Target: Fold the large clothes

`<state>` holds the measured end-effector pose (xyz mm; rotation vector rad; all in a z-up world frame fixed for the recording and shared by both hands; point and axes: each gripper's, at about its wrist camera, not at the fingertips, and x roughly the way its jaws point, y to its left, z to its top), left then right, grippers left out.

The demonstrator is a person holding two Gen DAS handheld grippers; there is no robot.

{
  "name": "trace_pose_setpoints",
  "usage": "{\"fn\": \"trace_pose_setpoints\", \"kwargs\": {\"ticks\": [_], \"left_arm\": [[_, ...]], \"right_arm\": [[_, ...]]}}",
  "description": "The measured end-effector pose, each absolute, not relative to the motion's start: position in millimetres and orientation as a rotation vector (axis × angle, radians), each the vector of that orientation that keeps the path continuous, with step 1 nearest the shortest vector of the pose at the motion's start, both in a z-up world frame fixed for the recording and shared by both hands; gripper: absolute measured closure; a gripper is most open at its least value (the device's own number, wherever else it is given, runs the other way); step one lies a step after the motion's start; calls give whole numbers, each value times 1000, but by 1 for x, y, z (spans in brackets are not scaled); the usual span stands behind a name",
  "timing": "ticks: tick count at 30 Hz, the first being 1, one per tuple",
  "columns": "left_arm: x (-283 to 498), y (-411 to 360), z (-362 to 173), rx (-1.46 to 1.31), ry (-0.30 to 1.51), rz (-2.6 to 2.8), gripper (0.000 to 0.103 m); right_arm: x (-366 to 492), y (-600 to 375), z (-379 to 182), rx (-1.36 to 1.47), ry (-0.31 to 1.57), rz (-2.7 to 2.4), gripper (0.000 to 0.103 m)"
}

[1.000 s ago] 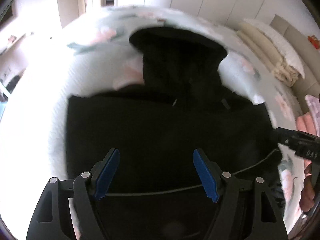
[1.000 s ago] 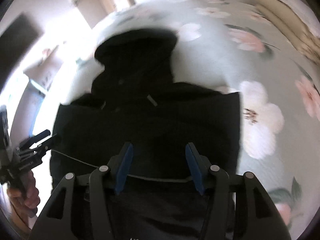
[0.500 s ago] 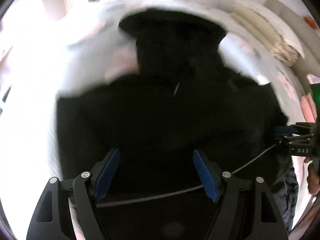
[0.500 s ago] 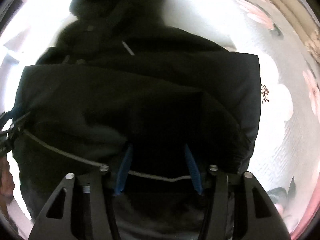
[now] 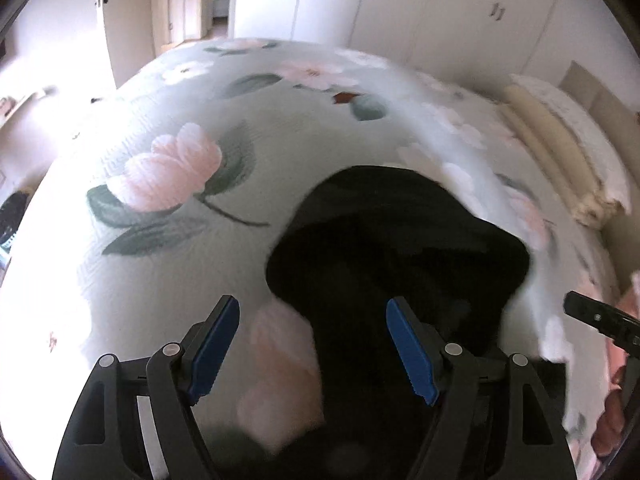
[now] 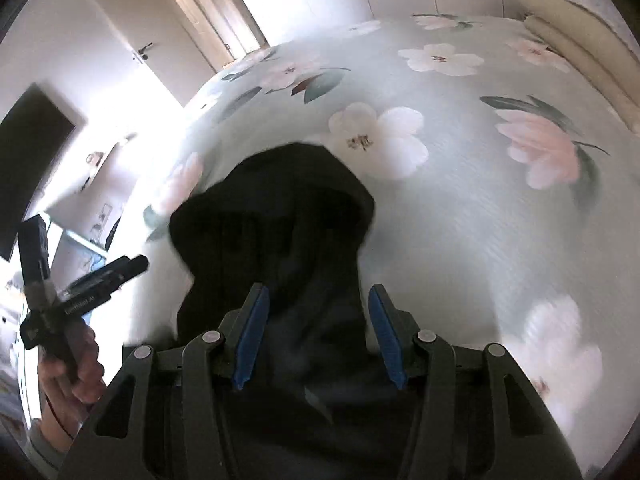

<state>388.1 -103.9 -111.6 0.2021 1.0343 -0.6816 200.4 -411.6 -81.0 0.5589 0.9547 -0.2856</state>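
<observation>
Black hooded garment (image 5: 396,256), hood flat on the floral bedspread (image 5: 168,184)

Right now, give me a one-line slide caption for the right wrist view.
Right gripper, jaws open, poised over the hood of a black hoodie on a floral bedspread.

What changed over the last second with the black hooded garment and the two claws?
Both claws have swung forward: the body and white drawstring that filled the views are out of sight, and only the hood lies ahead. The left claw and right claw stay open and empty. The garment remains on the flowered bedspread.
</observation>
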Motion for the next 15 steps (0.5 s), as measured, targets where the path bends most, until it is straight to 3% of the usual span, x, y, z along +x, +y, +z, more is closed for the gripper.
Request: {"fn": "trace_pose_setpoints", "kwargs": {"ticks": [5, 7, 8, 9, 10, 15], "left_arm": [[434, -124, -157, 230, 1144, -579, 28], [445, -127, -173, 250, 1174, -539, 60], [448, -126, -176, 206, 1190, -581, 71], [450, -124, -176, 155, 1194, -622, 90], [449, -121, -173, 115, 1178, -645, 91], [442, -85, -146, 1, 1100, -692, 95]], "right_arm": [[250, -428, -122, 544, 1022, -338, 46], [262, -435, -134, 543, 1048, -354, 46], [264, -437, -140, 533, 1053, -362, 63], [264, -437, -142, 521, 1050, -353, 80], [265, -437, -143, 491, 1055, -363, 94], [246, -454, -146, 504, 1025, -405, 103]]}}
